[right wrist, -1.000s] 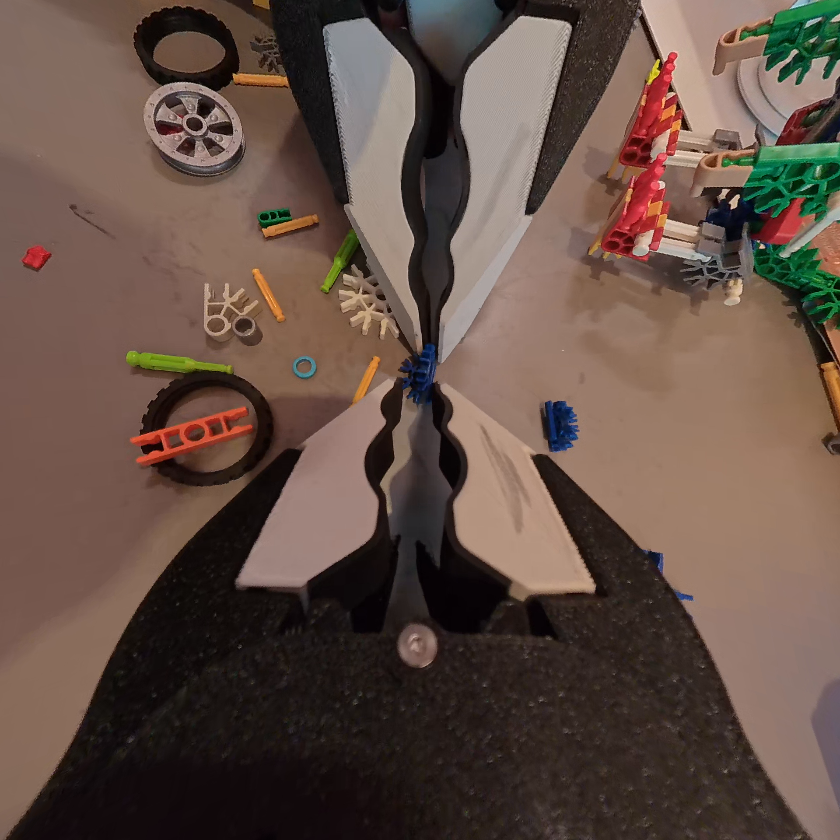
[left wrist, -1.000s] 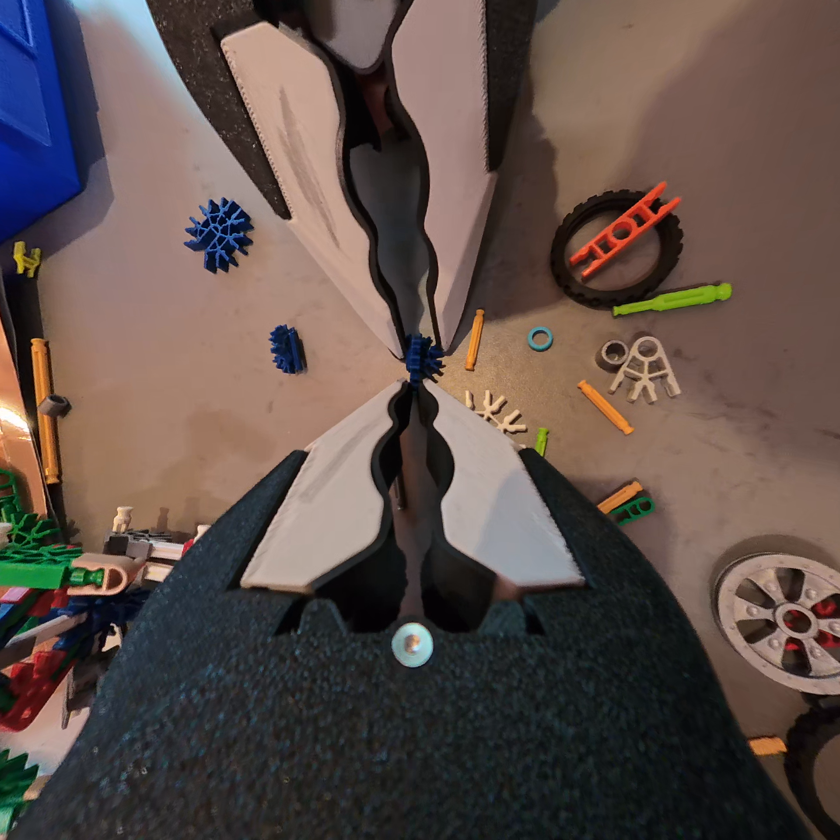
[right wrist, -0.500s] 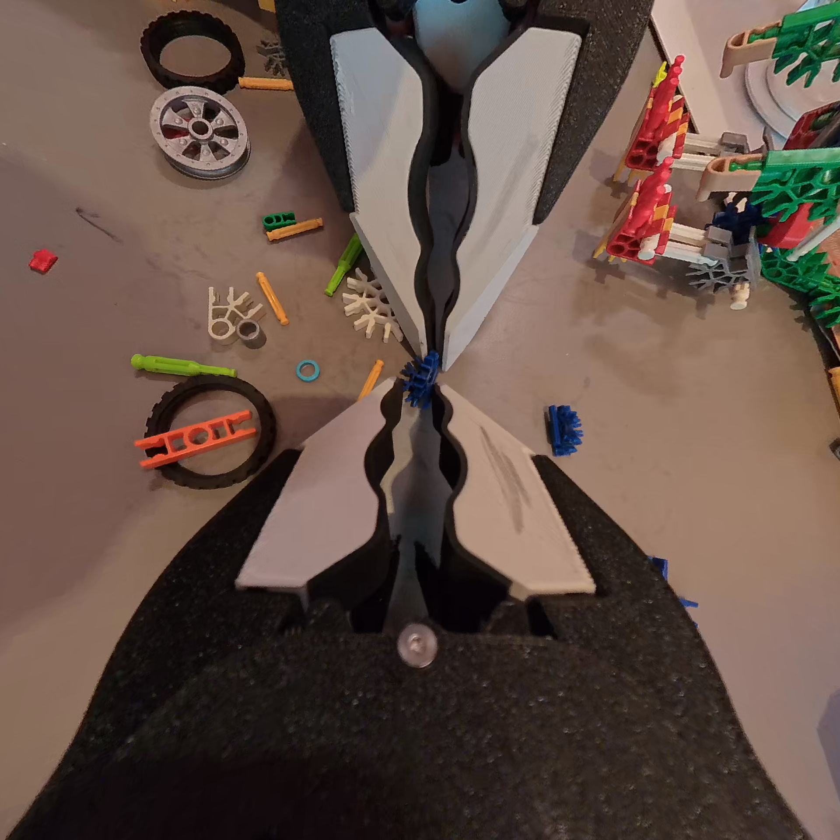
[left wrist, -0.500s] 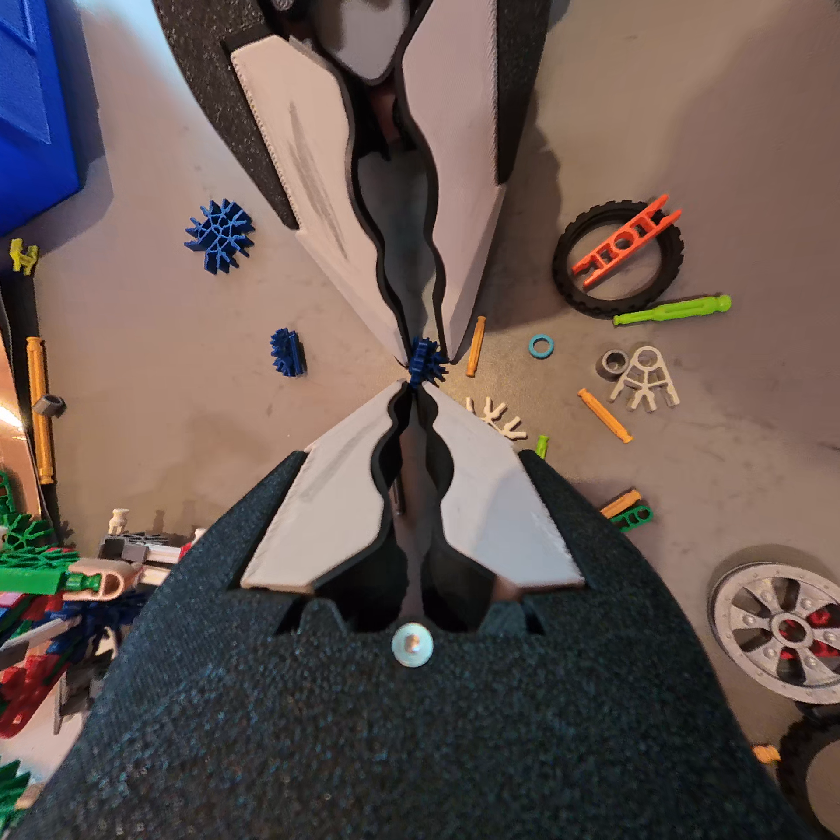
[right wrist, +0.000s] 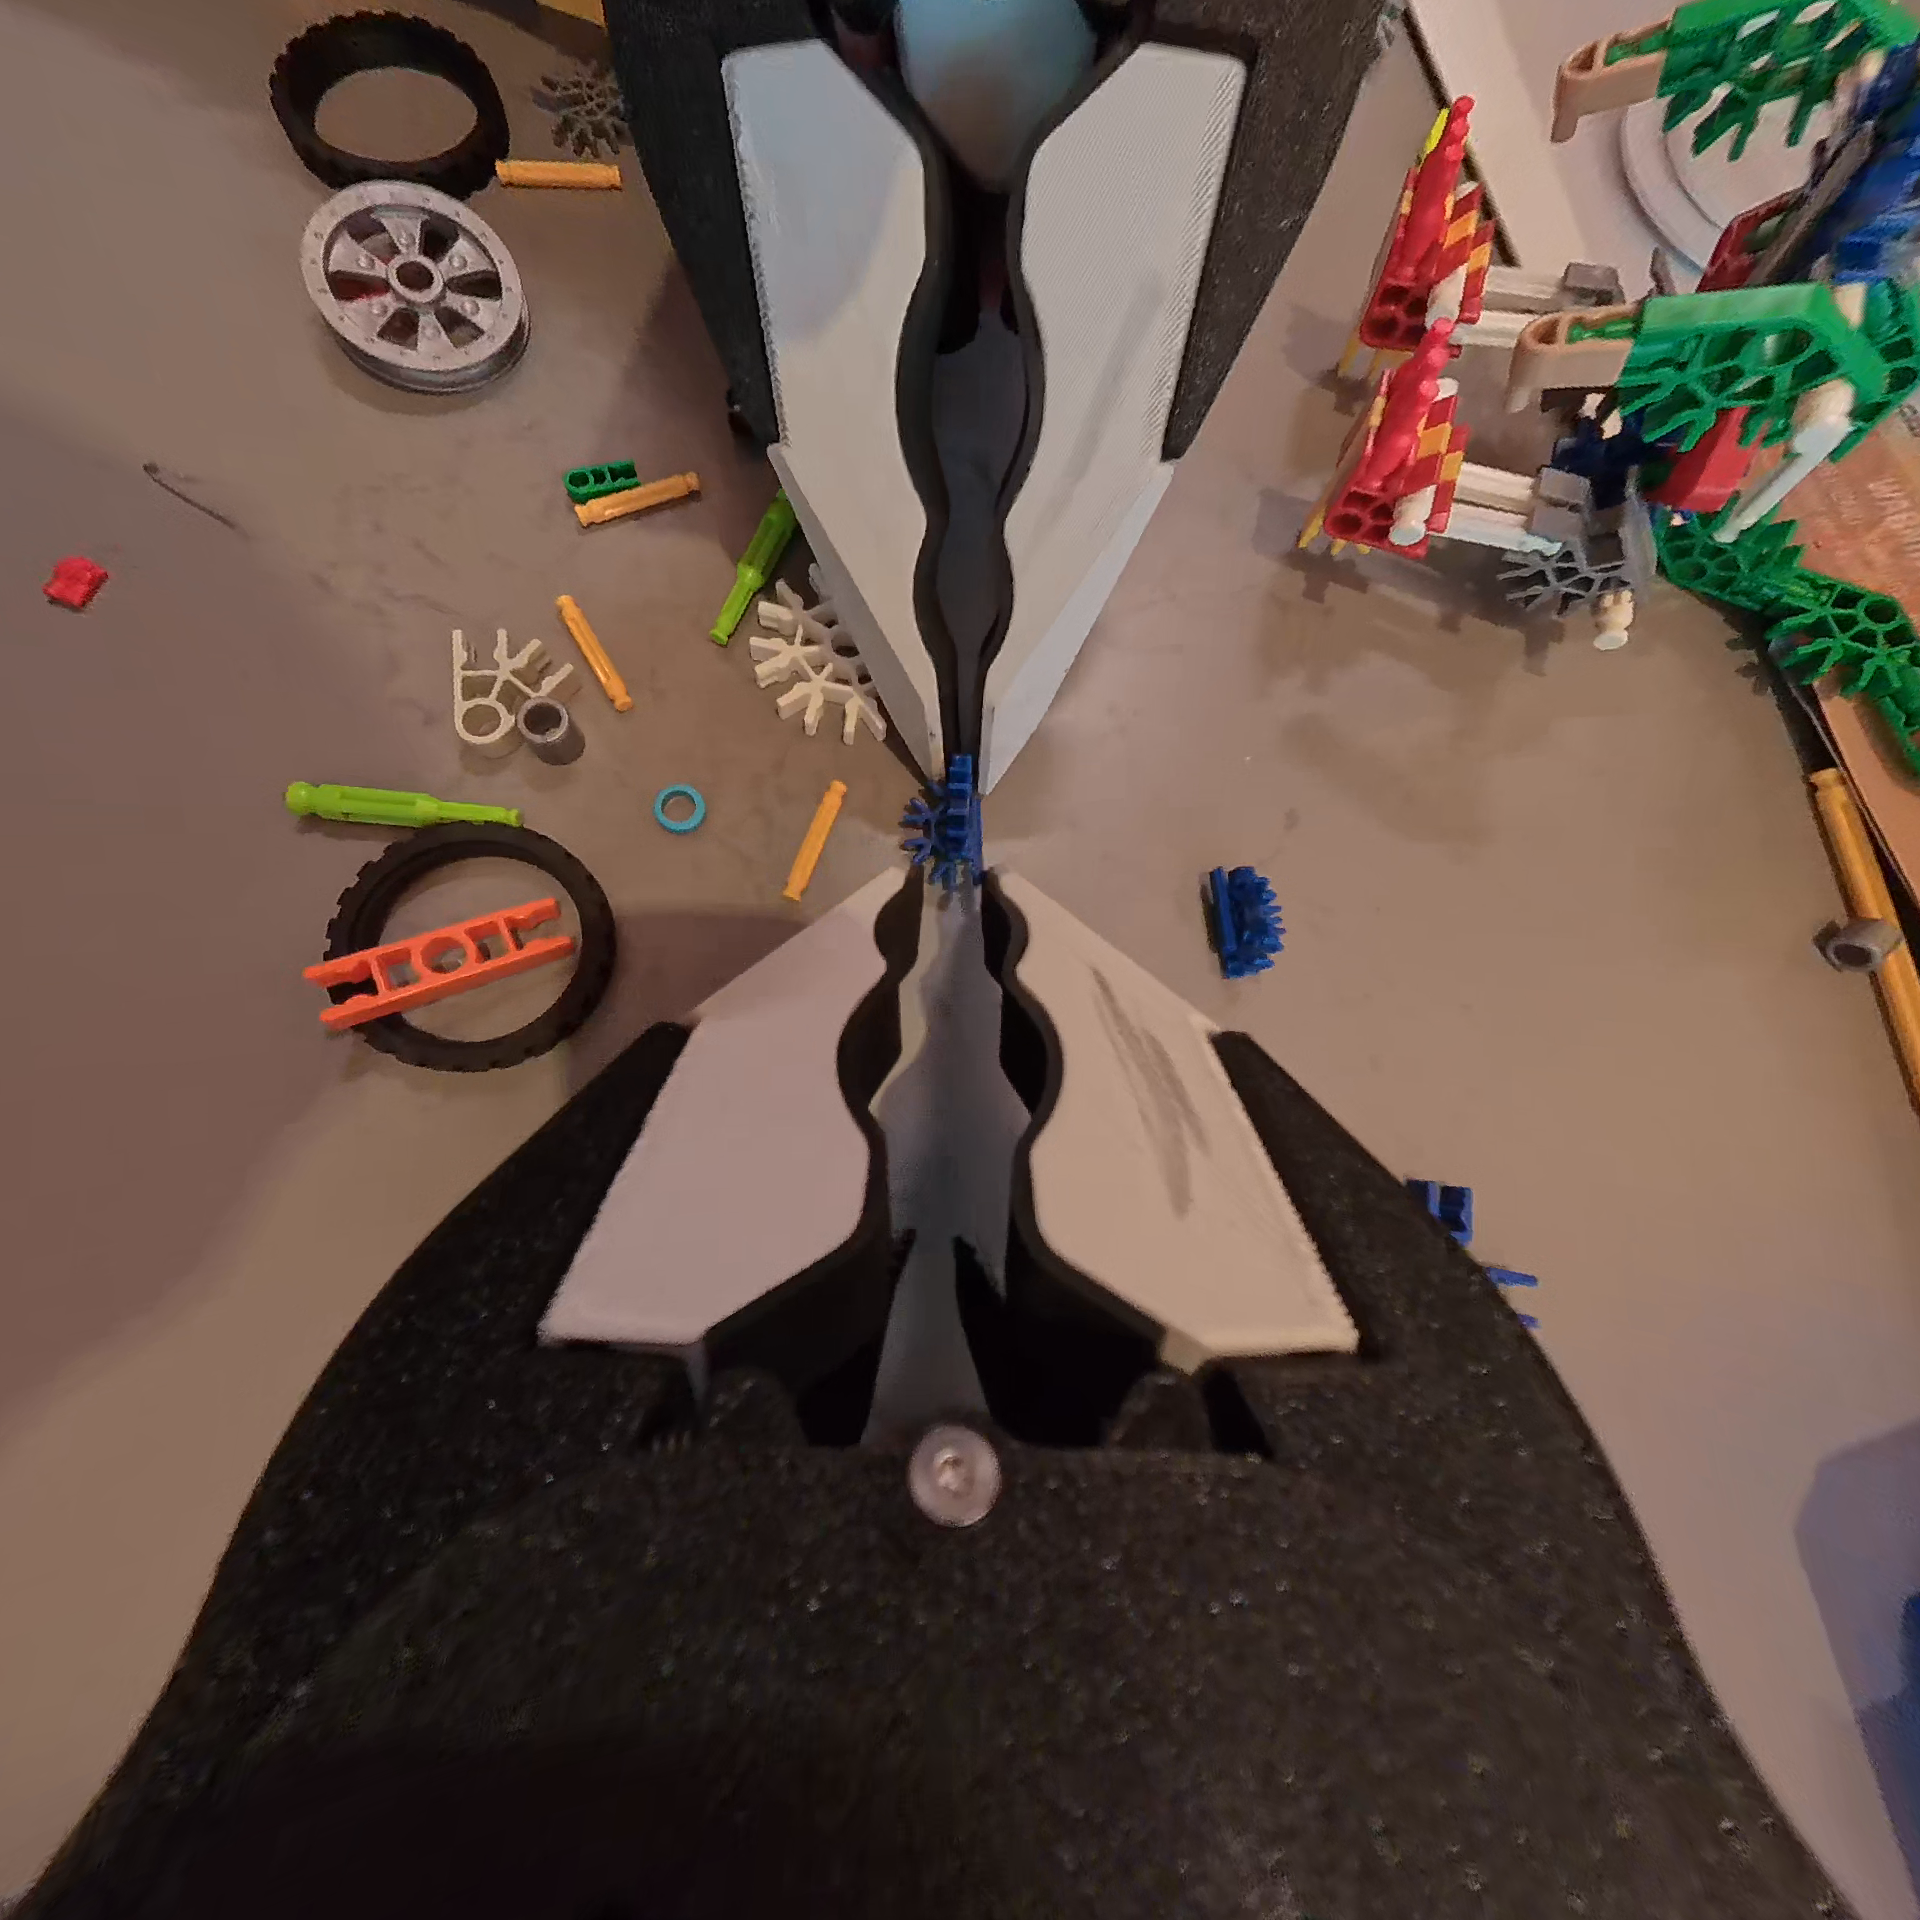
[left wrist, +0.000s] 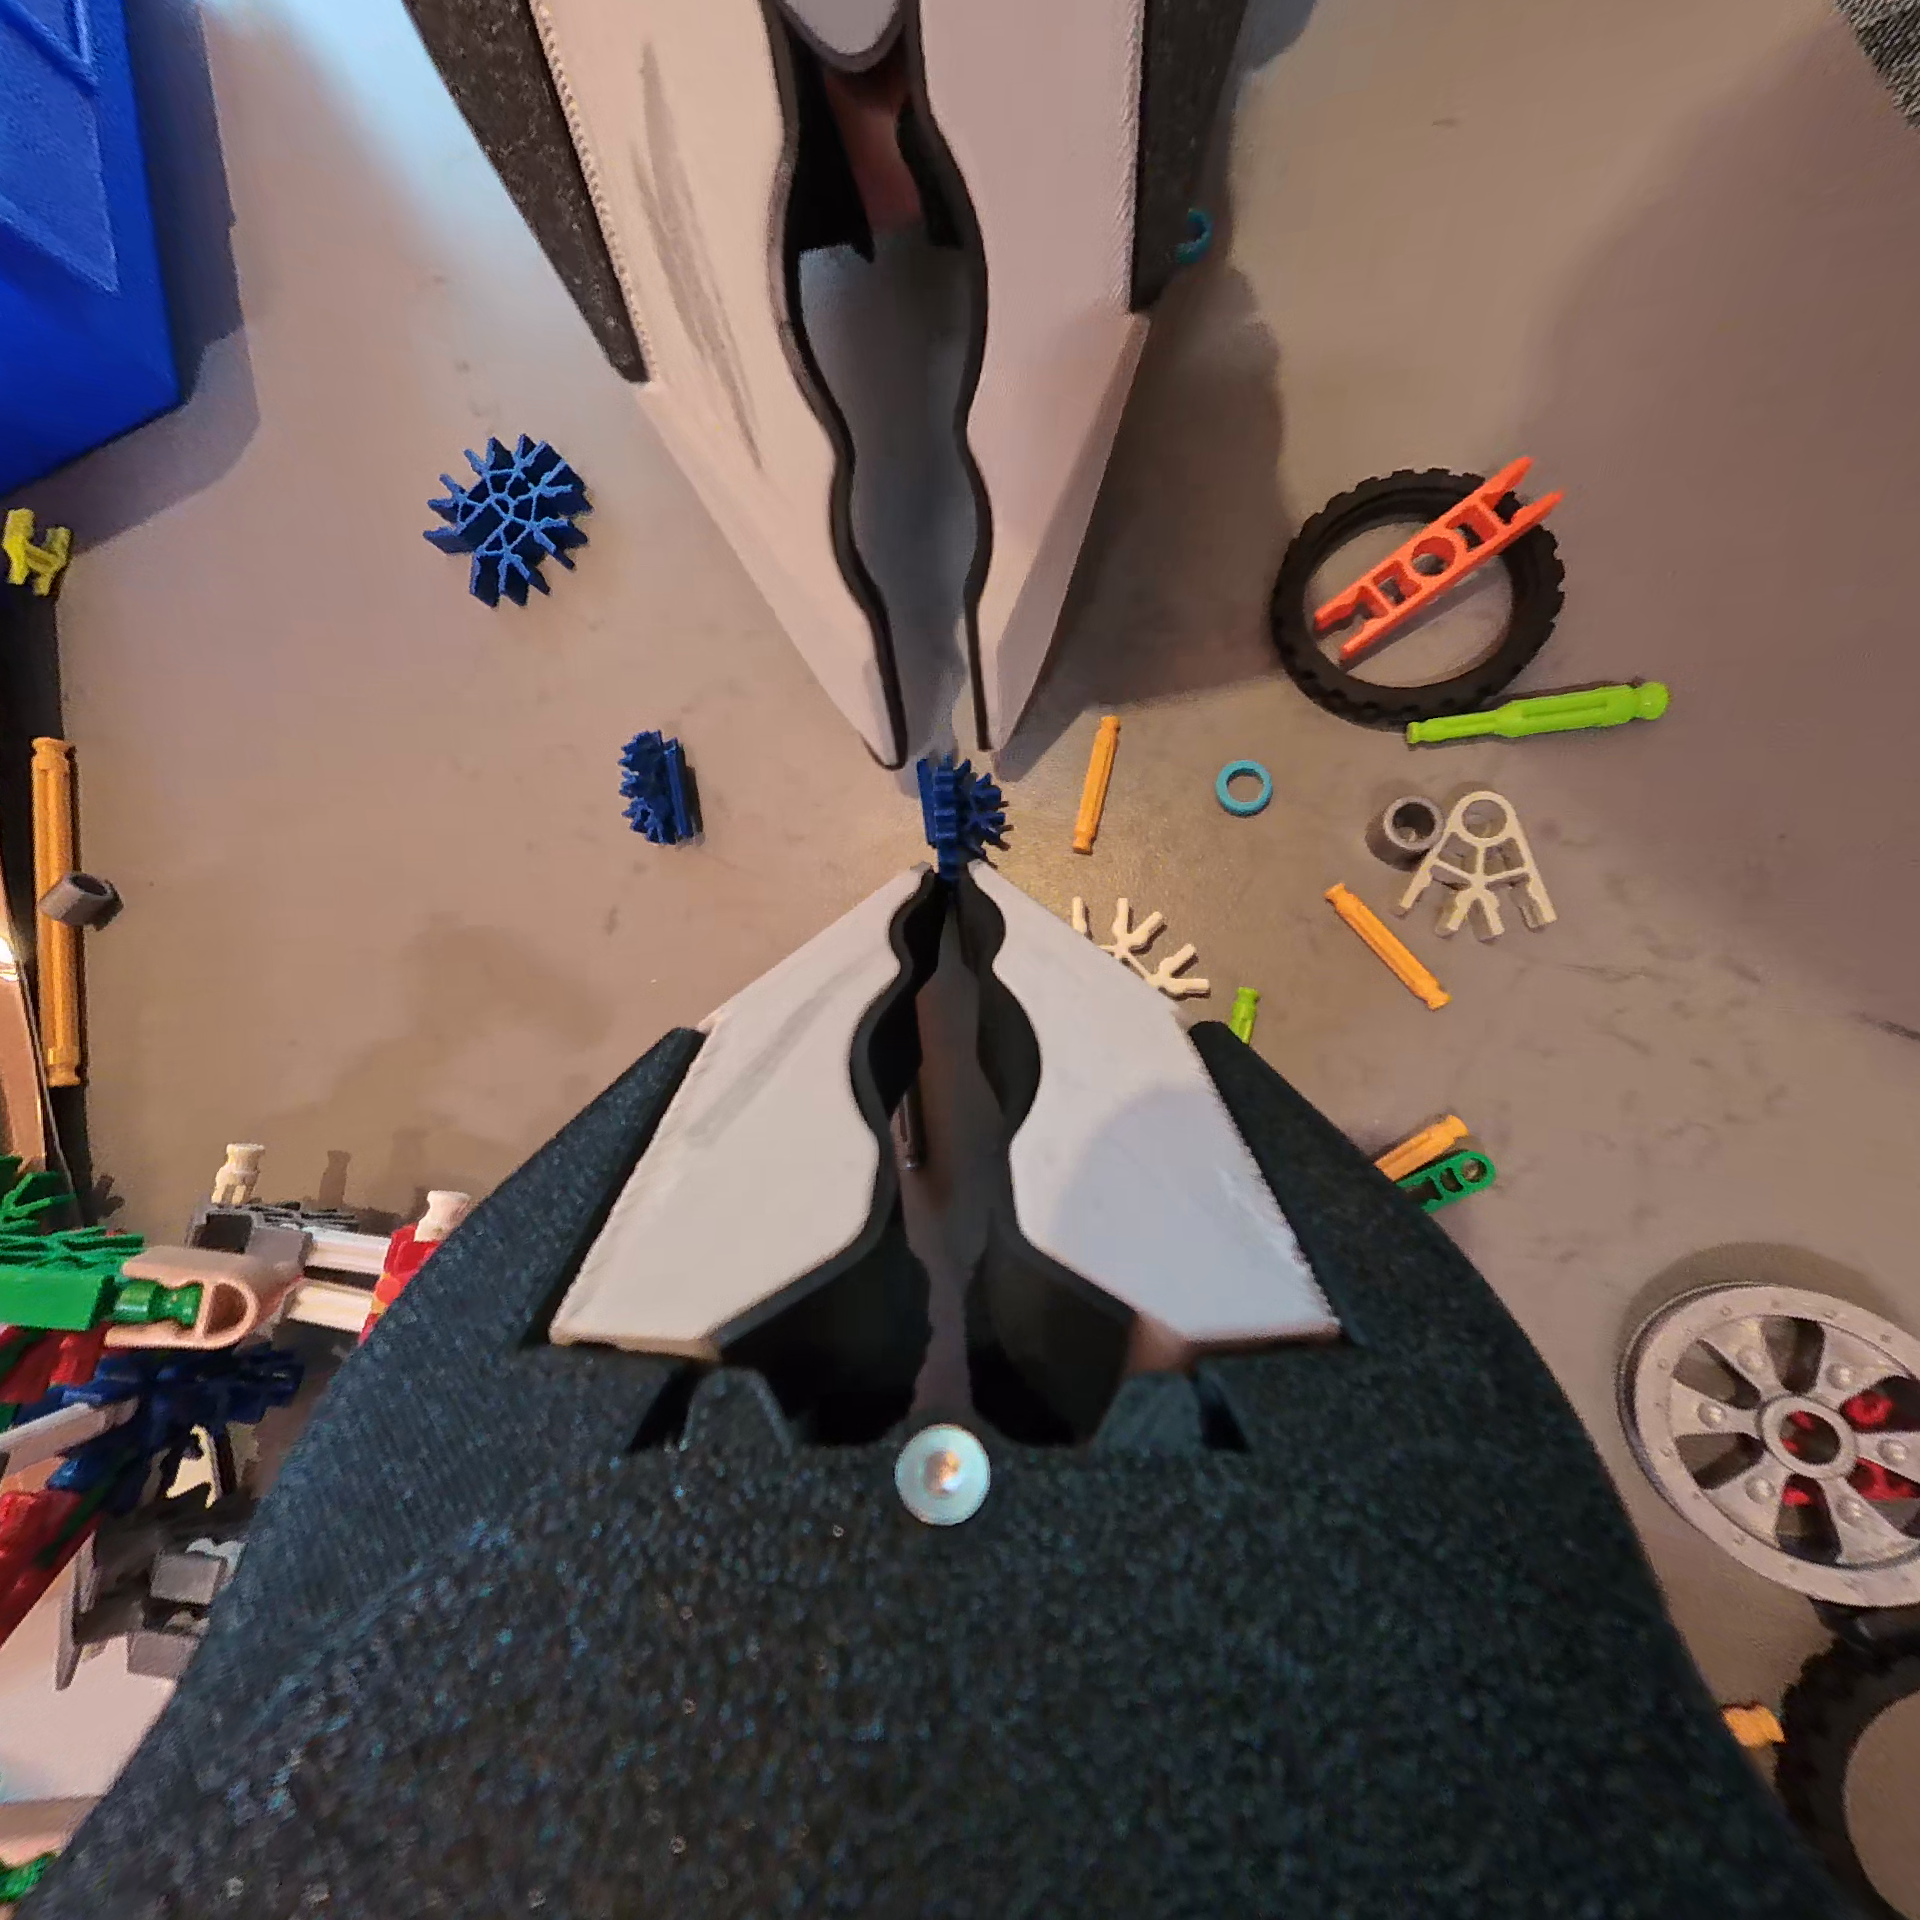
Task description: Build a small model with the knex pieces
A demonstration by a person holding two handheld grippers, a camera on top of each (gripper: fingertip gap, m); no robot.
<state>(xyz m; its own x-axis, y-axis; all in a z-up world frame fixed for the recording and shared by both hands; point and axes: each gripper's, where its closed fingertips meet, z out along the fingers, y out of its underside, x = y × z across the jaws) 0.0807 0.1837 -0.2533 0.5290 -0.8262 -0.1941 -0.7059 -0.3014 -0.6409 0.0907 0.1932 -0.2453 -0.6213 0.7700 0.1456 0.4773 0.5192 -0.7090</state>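
Note:
A small blue toothed connector (left wrist: 961, 816) hangs above the grey table between two grippers that meet tip to tip. My left gripper (left wrist: 945, 883) is shut on its near edge; it shows at the top of the right wrist view (right wrist: 961, 764). My right gripper (right wrist: 951, 878) has its jaws a narrow gap apart. Its tips are just off the connector (right wrist: 940, 831) and no longer clamp it. It shows from above in the left wrist view (left wrist: 940, 748).
On the table lie a second blue connector on edge (left wrist: 657, 790), a flat blue snowflake piece (left wrist: 509, 517), a white snowflake piece (right wrist: 816, 665), a black tyre (left wrist: 1351, 696) with an orange piece (left wrist: 1434, 561), a silver wheel (left wrist: 1787, 1434) and small rods. A built model (right wrist: 1714, 395) and a blue bin (left wrist: 73, 208) stand at the sides. The tips of both grippers are at nearly the same place. The flat blue snowflake piece (left wrist: 509, 517) sits 11 cm or so from the ends of my right fingers.
The right gripper has drawn back, so the connector that sat between its tips now stands clear of them. The left gripper still holds it.

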